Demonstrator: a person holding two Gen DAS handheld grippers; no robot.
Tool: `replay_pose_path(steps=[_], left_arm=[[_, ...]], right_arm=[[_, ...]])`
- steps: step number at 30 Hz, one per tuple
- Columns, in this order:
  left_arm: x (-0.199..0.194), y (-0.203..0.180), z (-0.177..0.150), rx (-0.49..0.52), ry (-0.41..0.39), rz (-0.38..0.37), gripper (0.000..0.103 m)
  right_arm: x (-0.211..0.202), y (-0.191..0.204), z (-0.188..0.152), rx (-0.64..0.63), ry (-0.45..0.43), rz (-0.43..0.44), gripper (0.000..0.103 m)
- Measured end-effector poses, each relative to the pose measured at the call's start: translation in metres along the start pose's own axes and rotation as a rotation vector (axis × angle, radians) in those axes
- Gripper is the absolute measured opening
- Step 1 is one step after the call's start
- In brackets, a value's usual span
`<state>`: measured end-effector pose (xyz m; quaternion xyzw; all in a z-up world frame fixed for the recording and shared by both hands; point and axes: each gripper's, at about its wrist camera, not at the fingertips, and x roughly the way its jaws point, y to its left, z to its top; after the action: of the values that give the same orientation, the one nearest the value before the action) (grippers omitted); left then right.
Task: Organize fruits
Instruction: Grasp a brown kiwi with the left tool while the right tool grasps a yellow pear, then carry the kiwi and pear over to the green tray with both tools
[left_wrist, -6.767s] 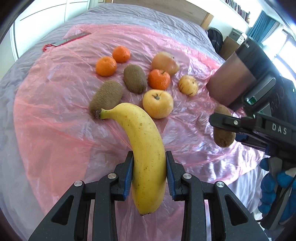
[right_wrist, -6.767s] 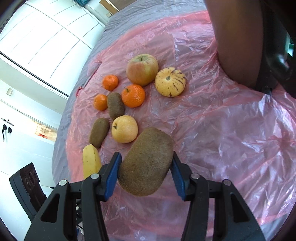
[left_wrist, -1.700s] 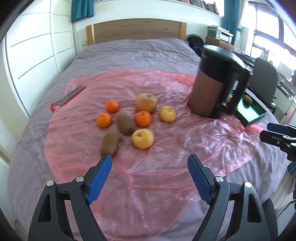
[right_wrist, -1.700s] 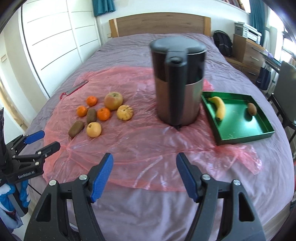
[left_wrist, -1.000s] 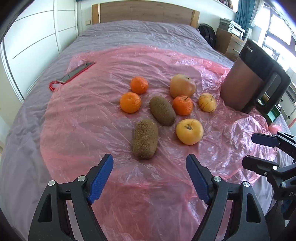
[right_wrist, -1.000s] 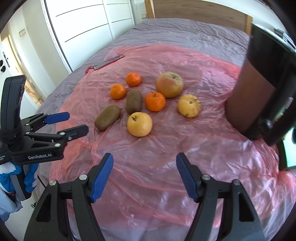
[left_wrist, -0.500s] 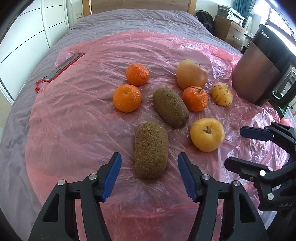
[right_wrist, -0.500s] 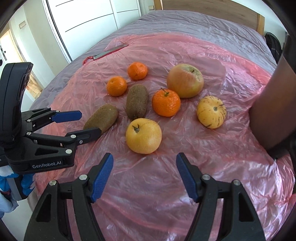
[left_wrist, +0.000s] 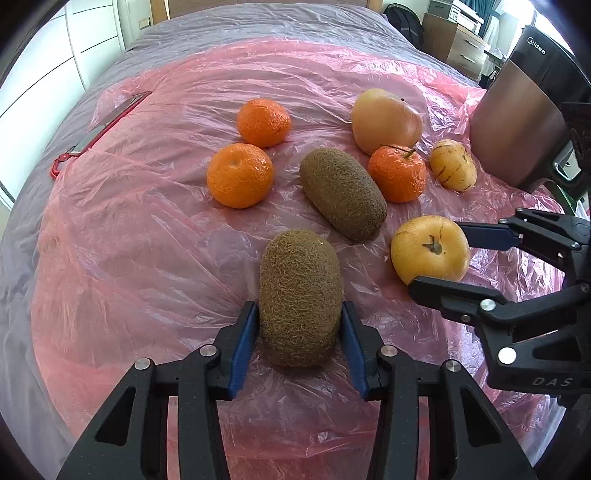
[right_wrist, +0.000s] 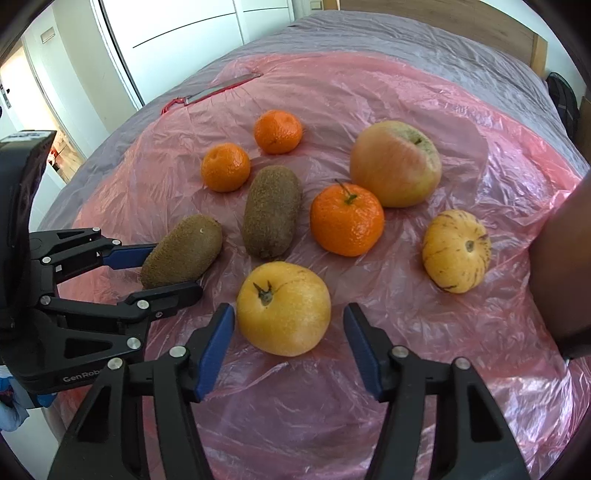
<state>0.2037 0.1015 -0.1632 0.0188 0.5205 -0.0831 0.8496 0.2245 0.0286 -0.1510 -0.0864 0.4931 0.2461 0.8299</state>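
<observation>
Left gripper (left_wrist: 299, 334) just closing, blue pads against both sides of near kiwi (left_wrist: 300, 295), still lying on pink sheet (left_wrist: 147, 240). Right gripper (right_wrist: 288, 347) also narrowing around yellow fruit (right_wrist: 283, 307), left pad at its skin, right pad a little clear, not clamped. Second kiwi (right_wrist: 271, 210), three tangerines, apple (right_wrist: 395, 164) and striped melon (right_wrist: 456, 251) loose on sheet beyond; dark jug (left_wrist: 524, 110) at right edge.
</observation>
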Motion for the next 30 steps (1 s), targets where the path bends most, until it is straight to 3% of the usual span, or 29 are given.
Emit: replay_pose_path(steps=[6, 30], left_arm=[[0.003, 0.0, 0.003, 0.002, 0.004, -0.006, 0.036], [-0.017, 0.007, -0.004, -0.093, -0.056, -0.016, 0.035]], right_arm=[[0.012, 0.002, 0.0, -0.024, 0.015, 0.023, 0.036], [-0.017, -0.016, -0.009, 0.062, -0.035, 0.112, 0.033]])
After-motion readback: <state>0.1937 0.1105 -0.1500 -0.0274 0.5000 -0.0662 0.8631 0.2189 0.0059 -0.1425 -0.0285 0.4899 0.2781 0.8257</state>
